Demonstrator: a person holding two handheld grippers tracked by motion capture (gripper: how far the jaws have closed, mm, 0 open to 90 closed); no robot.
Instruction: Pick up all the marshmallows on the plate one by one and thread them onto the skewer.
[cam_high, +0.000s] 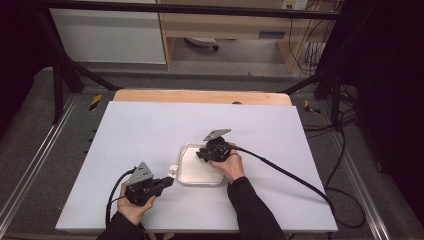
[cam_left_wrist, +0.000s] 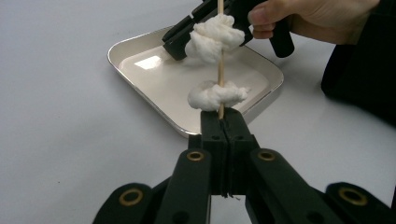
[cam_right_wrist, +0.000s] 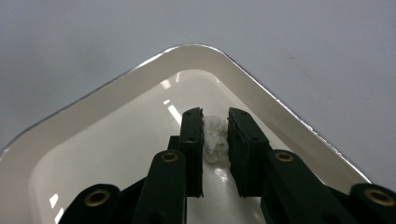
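My left gripper (cam_left_wrist: 223, 119) is shut on the lower end of a thin wooden skewer (cam_left_wrist: 221, 70), which stands upright. Two white fluffy lumps are threaded on the skewer, an upper one (cam_left_wrist: 215, 37) and a lower one (cam_left_wrist: 215, 95) just above the jaws. In the high view this gripper (cam_high: 169, 180) sits by the left edge of a shallow white tray (cam_high: 183, 176). My right gripper (cam_right_wrist: 215, 116) reaches down into the tray (cam_right_wrist: 196, 49), its pads pressed on a third white lump (cam_right_wrist: 215, 137) lying on the tray's floor. From the left gripper view, the right gripper (cam_left_wrist: 175, 44) shows behind the skewer.
The tray (cam_left_wrist: 114, 49) lies near the middle of a pale table (cam_high: 150, 130), with bare surface all around it. Black cables trail from both grippers. A wooden strip (cam_high: 200, 96) runs along the table's far edge, with black frame legs beyond.
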